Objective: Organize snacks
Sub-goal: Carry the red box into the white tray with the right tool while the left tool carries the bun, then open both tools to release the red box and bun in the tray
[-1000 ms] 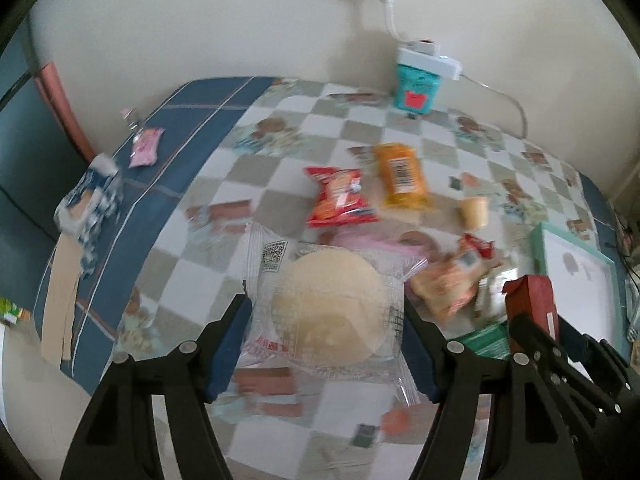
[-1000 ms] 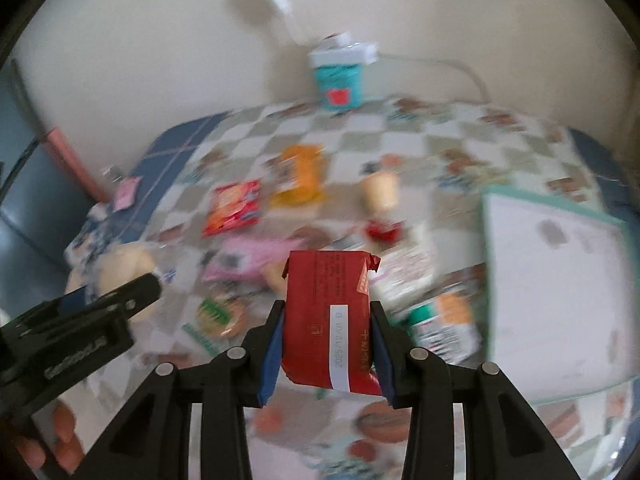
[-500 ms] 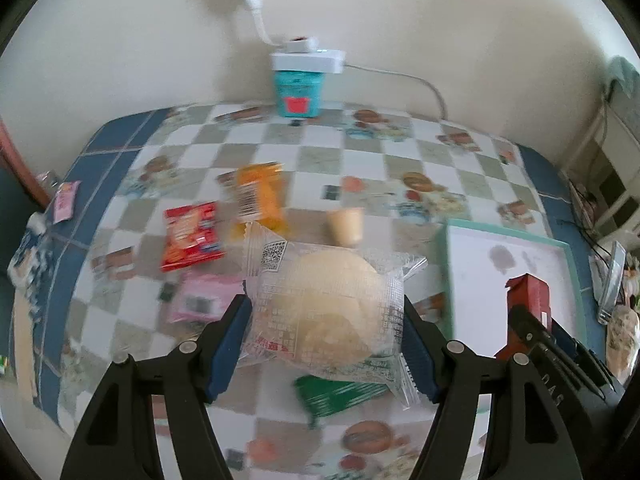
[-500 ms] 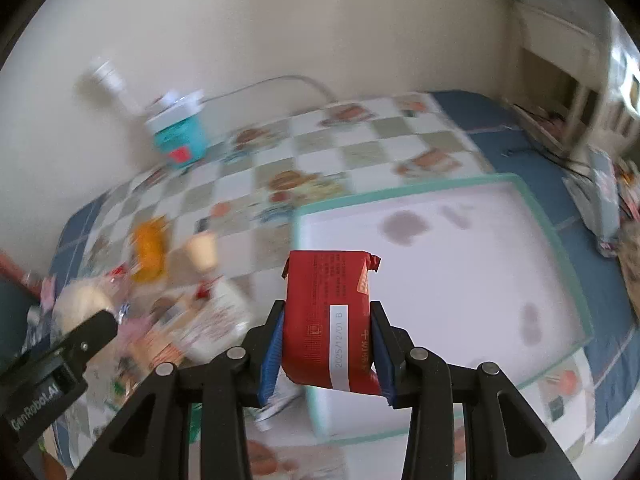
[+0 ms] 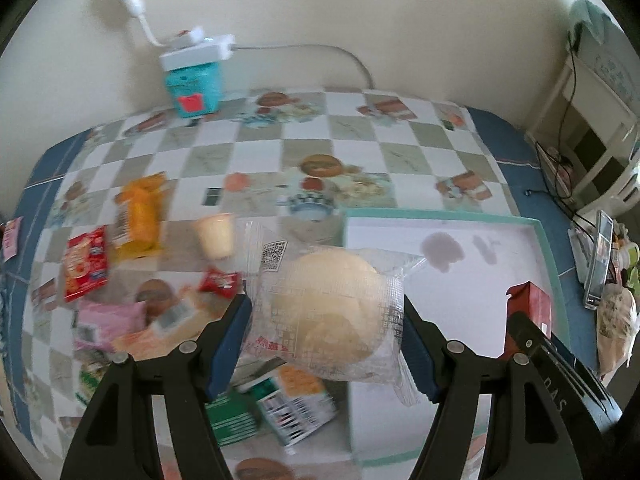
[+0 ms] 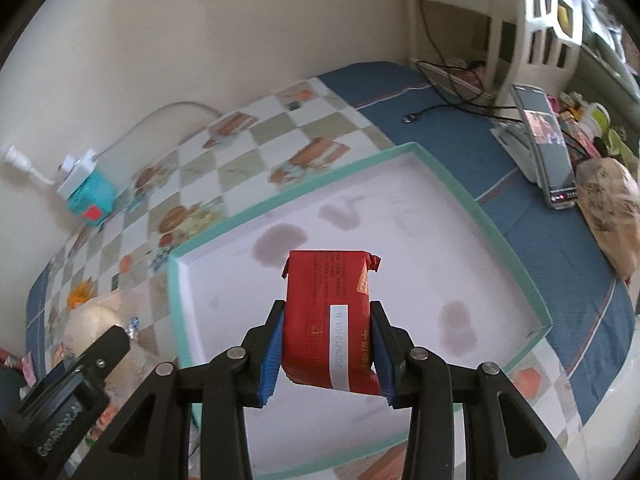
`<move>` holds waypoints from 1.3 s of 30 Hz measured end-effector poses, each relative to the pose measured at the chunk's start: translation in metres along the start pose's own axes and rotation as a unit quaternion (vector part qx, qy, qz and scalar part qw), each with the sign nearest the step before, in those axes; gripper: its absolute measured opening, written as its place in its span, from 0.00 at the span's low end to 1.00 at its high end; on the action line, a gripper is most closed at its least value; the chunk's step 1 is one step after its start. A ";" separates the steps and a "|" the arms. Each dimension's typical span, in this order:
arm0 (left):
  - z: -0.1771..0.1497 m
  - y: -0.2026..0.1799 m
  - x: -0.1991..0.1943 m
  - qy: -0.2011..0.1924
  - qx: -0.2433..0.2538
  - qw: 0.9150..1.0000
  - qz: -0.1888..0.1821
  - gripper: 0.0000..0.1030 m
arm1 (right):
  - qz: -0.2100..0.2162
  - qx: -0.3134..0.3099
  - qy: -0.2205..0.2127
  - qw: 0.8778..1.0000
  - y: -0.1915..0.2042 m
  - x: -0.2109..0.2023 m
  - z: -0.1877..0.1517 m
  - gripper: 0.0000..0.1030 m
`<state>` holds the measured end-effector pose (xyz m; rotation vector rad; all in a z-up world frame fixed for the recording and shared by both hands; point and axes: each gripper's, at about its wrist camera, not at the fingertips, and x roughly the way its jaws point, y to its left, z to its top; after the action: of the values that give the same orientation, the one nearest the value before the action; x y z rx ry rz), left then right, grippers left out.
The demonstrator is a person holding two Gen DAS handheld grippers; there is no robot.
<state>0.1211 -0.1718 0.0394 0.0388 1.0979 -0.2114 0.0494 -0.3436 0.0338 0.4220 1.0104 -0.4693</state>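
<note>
My left gripper point(image 5: 326, 344) is shut on a round pale bun in a clear wrapper point(image 5: 328, 308), held over the left edge of a white tray with a teal rim point(image 5: 440, 216). My right gripper point(image 6: 326, 354) is shut on a red snack packet point(image 6: 328, 312), held above the inside of the same tray point(image 6: 400, 152). In the left wrist view the red packet point(image 5: 530, 312) and the right gripper show at the right. Loose snacks lie on the checked tablecloth left of the tray: an orange packet point(image 5: 140, 212), a red packet point(image 5: 86, 264), a pink packet point(image 5: 108, 320), a small cup point(image 5: 216, 236) and a green-and-white packet point(image 5: 288, 404).
A teal box with a white power strip point(image 5: 196, 80) stands by the wall at the back. A phone on a stand point(image 6: 548, 148) and a filled plastic bag point(image 6: 612, 216) sit on the blue cloth right of the tray. Cables run along the far right.
Both grippers have swept to the right with their snacks, from over the loose snack pile to the tray. The right gripper has rolled as it went.
</note>
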 end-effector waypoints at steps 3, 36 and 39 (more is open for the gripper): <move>0.004 -0.014 0.012 0.005 0.005 1.000 -0.012 0.71 | -0.014 0.011 -0.002 1.000 -0.010 0.006 0.005 0.41; 0.029 -0.030 0.029 -0.028 -0.032 0.999 -0.023 0.82 | -0.064 0.052 0.006 0.997 -0.048 0.030 0.032 0.61; 0.029 -0.014 0.021 -0.039 -0.046 0.998 0.012 0.92 | -0.064 0.042 0.007 0.997 -0.041 0.025 0.031 0.68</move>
<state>0.1530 -0.1921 0.0353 -0.0378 1.0269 -0.1404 0.0593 -0.3984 0.0219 0.4368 1.0380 -0.6268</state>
